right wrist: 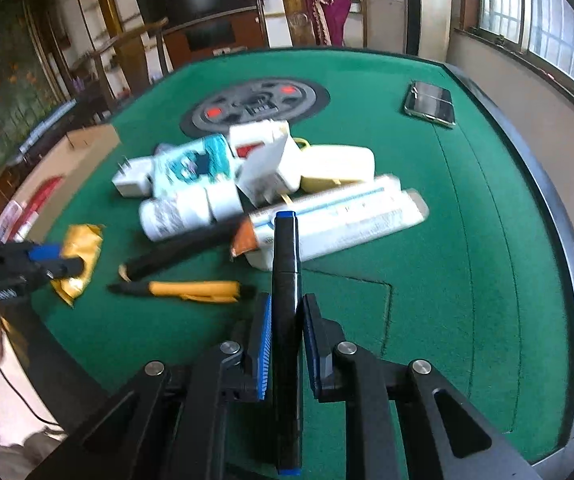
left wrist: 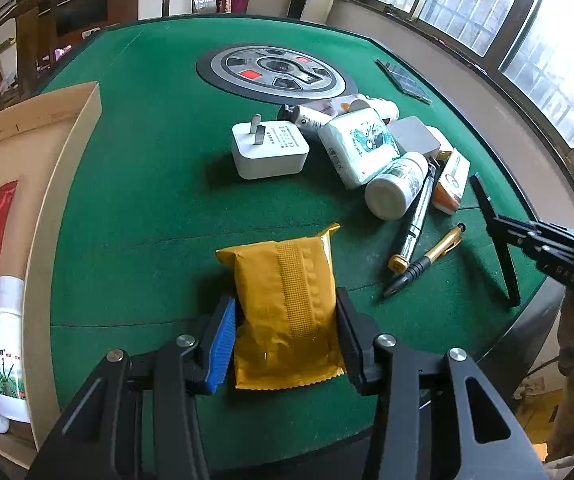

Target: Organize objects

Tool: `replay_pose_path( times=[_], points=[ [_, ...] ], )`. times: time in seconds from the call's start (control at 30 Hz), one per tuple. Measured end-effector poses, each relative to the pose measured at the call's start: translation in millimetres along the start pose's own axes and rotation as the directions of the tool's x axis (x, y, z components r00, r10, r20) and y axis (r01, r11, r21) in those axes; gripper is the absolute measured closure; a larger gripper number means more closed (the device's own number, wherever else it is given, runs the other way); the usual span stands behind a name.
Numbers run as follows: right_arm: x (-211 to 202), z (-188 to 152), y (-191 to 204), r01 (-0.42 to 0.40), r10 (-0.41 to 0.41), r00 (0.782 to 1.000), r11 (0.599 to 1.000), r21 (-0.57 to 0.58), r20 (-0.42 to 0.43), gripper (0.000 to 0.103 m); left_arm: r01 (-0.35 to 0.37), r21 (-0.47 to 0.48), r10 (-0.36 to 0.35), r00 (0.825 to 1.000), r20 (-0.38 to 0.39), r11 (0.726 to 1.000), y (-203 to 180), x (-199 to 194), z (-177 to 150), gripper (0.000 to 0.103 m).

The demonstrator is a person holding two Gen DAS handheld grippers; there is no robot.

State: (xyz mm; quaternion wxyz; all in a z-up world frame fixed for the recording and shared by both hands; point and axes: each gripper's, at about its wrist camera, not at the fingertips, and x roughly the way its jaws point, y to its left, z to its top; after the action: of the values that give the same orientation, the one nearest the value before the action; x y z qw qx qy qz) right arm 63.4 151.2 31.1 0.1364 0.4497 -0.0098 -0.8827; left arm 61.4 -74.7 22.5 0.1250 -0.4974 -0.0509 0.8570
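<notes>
Tongs: my left tongs (left wrist: pixel 285 322) clamp the yellow packet (left wrist: pixel 287 304); my right tongs (right wrist: pixel 287 344) clamp a black marker (right wrist: pixel 285 320), which may pivot and slip.

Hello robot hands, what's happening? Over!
Left gripper jaws shut on yellow packet. Right gripper jaws shut on black marker. Cardboard box waits left; nothing blocking.

Green felt table (left wrist: pixel 147 184), bright windows (left wrist: pixel 527 28)

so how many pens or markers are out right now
3, maybe more hidden in the pile. A gold and black pen lies on the green felt, a silver and black pen lies just beyond it against the pile, and the right claw grips a black marker.
</notes>
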Motion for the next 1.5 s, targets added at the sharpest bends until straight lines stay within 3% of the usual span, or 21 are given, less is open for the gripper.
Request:
replay_pose_path(
  times=[0.23,0.53,0.83,1.5],
  points=[
    [8,10,26,-0.136,0.135,0.990,0.991,0.019,0.030,0.087,-0.004,-0.002,0.004,1.000,0.004,1.000,0,0,1,0.058],
    [28,28,65,-0.295,0.292,0.954,0.954,0.049,0.063,0.087,0.000,-0.013,0.001,1.000,0.007,1.000,3,-2,-1,0.058],
    [42,37,95,-0.317,0.316,0.948,0.948,0.011,0.039,0.087,-0.009,-0.039,0.010,1.000,0.021,0.999,17,-7,-4,0.058],
    [40,64,140,-0.375,0.378,0.923,0.925,-0.051,0.070,0.087,-0.025,-0.094,0.029,0.999,0.041,0.995,30,-13,-10,0.058]
  ],
)
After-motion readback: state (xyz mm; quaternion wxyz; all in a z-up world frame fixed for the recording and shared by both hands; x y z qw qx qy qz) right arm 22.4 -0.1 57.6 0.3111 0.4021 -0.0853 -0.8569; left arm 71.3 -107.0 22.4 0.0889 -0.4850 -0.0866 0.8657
